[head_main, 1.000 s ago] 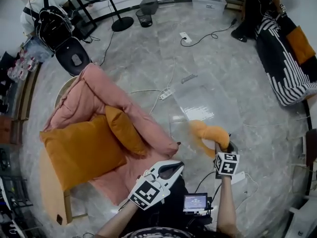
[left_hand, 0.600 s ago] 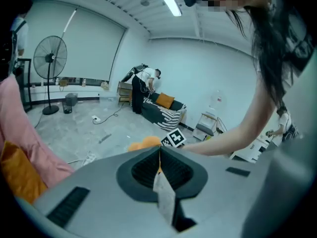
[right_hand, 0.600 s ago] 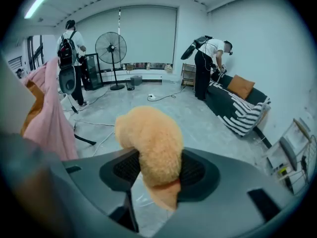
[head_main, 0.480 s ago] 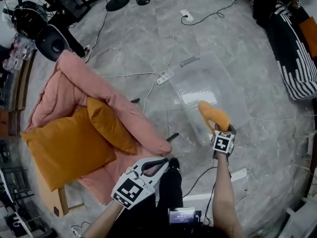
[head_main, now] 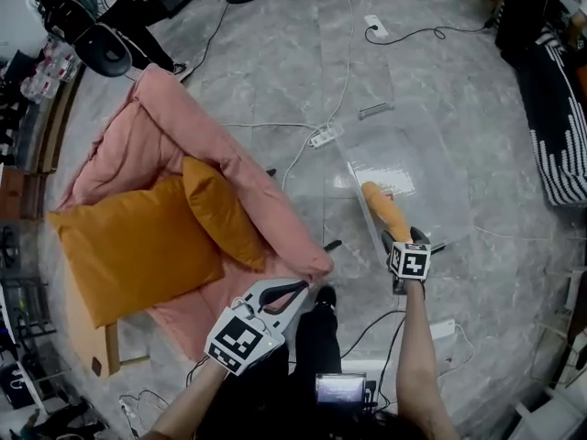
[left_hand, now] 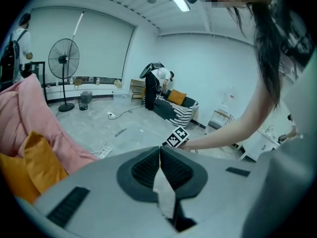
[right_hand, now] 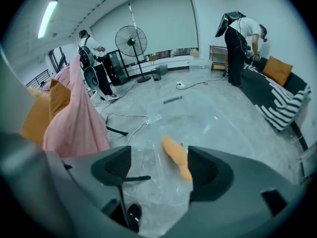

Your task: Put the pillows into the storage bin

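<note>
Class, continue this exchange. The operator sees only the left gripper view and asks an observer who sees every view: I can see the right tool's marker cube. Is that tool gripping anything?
Observer: No. The right tool is opening its jaws, which stand wide apart. The small orange pillow lies just ahead of them, unclamped.
Operator: Where does it lie?
Observer: In the clear storage bin on the floor, along the side nearer the pink quilt.
Operator: Any pillows outside the bin?
Observer: Two, on that quilt: a large pillow and a second pillow beside it.
</note>
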{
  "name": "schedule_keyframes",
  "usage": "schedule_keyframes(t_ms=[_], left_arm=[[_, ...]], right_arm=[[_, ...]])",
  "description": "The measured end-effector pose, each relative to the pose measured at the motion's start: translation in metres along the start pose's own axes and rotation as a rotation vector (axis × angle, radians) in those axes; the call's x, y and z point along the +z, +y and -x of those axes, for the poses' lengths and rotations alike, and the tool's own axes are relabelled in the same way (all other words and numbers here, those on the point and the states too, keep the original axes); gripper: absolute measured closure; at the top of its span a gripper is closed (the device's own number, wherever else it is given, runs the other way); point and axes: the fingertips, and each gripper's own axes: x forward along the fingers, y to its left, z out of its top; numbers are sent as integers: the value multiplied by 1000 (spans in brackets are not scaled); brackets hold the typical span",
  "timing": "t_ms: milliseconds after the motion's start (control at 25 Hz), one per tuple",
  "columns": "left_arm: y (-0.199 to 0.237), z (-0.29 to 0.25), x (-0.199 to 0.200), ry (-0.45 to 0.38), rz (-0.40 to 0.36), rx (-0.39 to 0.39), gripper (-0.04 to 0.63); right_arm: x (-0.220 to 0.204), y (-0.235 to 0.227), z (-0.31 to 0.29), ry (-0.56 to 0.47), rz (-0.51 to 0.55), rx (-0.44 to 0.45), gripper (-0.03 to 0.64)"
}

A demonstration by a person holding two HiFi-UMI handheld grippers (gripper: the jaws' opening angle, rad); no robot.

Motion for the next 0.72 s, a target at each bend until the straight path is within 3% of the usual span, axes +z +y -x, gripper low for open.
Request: schedule_keyframes(t_ms=[240, 480, 720], left_arm=[[-1, 30, 11, -29, -19, 68, 581], [7, 79, 10, -78, 20, 165, 581], [22, 139, 4, -128, 66, 278, 581]], right_arm=[[18, 29, 49, -75, 13, 104, 268], [58, 84, 109, -149, 155, 216, 304], [116, 179, 163, -243, 310, 357, 333]])
